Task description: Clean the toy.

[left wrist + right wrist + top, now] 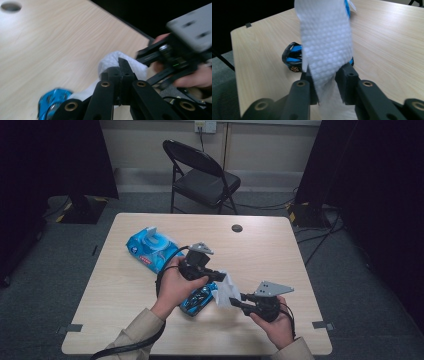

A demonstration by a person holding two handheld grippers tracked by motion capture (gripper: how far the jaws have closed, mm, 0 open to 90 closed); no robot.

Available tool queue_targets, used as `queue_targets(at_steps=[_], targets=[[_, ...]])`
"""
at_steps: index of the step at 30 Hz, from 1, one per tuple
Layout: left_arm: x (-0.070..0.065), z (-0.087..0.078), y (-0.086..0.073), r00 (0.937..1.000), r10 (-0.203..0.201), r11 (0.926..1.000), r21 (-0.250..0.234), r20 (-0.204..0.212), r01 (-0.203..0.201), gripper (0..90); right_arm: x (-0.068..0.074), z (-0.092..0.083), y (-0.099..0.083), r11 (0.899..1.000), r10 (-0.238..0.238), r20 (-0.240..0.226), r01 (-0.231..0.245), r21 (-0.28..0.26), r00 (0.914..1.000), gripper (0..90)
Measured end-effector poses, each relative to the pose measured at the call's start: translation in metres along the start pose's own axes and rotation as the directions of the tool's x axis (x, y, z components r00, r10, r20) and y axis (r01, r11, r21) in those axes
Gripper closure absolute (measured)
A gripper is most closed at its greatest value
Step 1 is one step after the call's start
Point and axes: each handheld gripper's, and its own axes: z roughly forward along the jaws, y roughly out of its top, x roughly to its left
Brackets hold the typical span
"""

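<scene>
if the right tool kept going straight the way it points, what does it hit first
Probably the white wipe already hanging between the right tool, then the blue toy car on the table just behind it; depth is hard to judge.

No legible text, brand name or number is being shown on any surface. On the blue wipes pack (150,248), a small round emblem and a reddish band of print are being displayed in the high view, but both are being rendered too small and blurred to be read. A gold wheel emblem on the blue toy car (293,58) is bearing no readable characters.
</scene>
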Motion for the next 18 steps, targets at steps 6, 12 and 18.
queue_targets(at_steps=[6, 12, 18], targets=[[0.025, 0.022, -0.029, 0.9956, -0.043, 0.9941, 0.096, -0.083, 0.051, 90.0, 0.002, -0.009, 0.006, 0.999, 0.028, -0.048, -0.030, -0.023, 0.9984, 82.3], [0.020, 0.054, -0.043, 0.9959, 0.007, 0.9781, 0.208, -0.090, 0.012, 90.0, -0.005, -0.017, 0.003, 0.995, 0.093, -0.050, -0.095, -0.039, 0.9944, 85.0], [0.007, 0.078, -0.051, 0.9981, 0.041, 0.9650, 0.261, -0.046, -0.027, 90.0, -0.013, -0.022, -0.003, 0.993, 0.117, -0.035, -0.118, -0.029, 0.9926, 86.6]])
